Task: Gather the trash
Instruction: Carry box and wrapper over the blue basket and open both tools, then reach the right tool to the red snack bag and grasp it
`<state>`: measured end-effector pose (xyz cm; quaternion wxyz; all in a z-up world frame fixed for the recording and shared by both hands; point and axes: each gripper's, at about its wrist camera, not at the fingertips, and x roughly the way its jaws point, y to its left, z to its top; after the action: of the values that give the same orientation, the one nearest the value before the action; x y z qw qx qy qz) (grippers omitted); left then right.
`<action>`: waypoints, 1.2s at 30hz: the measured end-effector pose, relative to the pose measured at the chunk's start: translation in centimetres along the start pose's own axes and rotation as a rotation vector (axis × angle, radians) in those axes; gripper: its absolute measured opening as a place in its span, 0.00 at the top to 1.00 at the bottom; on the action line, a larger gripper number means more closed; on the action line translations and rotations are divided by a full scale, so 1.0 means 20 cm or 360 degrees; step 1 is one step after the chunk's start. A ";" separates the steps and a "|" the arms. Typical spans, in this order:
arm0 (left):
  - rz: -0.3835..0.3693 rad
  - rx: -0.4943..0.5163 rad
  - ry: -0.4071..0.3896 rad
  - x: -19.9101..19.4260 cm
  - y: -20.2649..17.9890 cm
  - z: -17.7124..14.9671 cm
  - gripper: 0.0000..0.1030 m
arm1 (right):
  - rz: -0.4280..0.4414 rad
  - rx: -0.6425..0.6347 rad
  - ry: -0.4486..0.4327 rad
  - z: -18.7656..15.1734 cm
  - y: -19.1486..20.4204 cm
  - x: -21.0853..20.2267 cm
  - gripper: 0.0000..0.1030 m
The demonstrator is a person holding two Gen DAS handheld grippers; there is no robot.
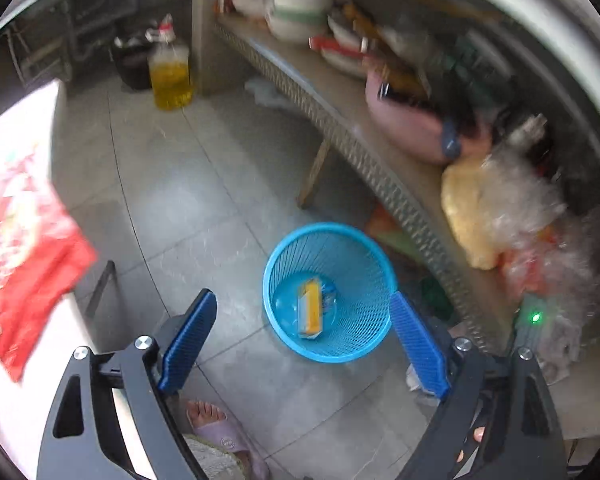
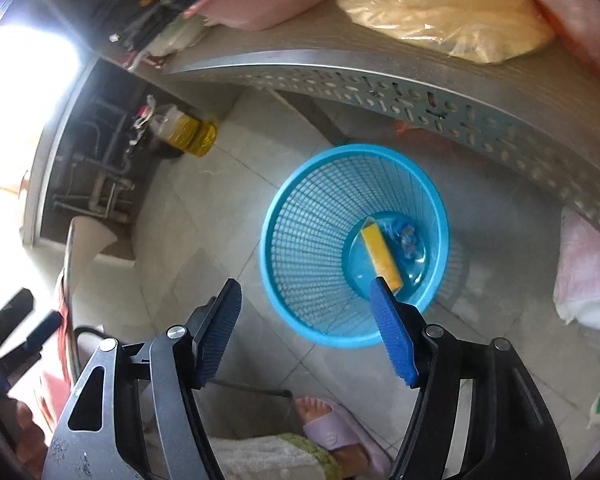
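A blue mesh wastebasket [image 1: 364,336] stands on the grey tiled floor; it also shows in the right wrist view [image 2: 300,264]. Inside it lie a yellow carton [image 1: 311,308] [image 2: 381,255] and a crumpled clear wrapper [image 1: 329,294] [image 2: 409,238]. My left gripper [image 1: 303,328] is open and empty, held above the basket with its blue pads either side of it. My right gripper [image 2: 306,316] is open and empty too, above the basket's near rim.
A metal shelf [image 1: 340,120] [image 2: 380,80] to the right holds bags, bowls and a pink tub. An oil bottle [image 1: 170,74] [image 2: 188,132] stands at the back. A table with a red cloth [image 1: 16,248] is on the left. The person's sandalled foot [image 1: 216,428] [image 2: 332,428] is below.
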<state>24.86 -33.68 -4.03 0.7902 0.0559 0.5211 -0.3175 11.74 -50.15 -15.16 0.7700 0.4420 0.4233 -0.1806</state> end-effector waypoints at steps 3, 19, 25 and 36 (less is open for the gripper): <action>-0.0058 -0.0039 -0.0152 -0.21 0.08 -0.08 0.14 | 0.0022 -0.0061 -0.0022 -0.04 0.04 -0.08 0.37; 0.0271 -0.0200 -0.0609 -0.91 0.65 -0.73 0.08 | 0.0223 -0.1152 -0.0132 -0.27 1.02 -0.31 0.18; 0.0290 -0.0343 -0.0671 -1.00 0.83 -0.95 0.08 | 0.0275 -0.1560 -0.0057 -0.42 1.50 -0.12 0.14; 0.0246 -0.0362 -0.0753 -1.09 0.94 -1.13 0.08 | 0.0147 -0.1426 0.0301 -0.22 1.90 0.50 0.13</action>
<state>12.07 0.35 -0.03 0.9131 -0.0693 0.3486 -0.1999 40.06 -24.92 -4.31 0.8505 0.0984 0.5078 0.0959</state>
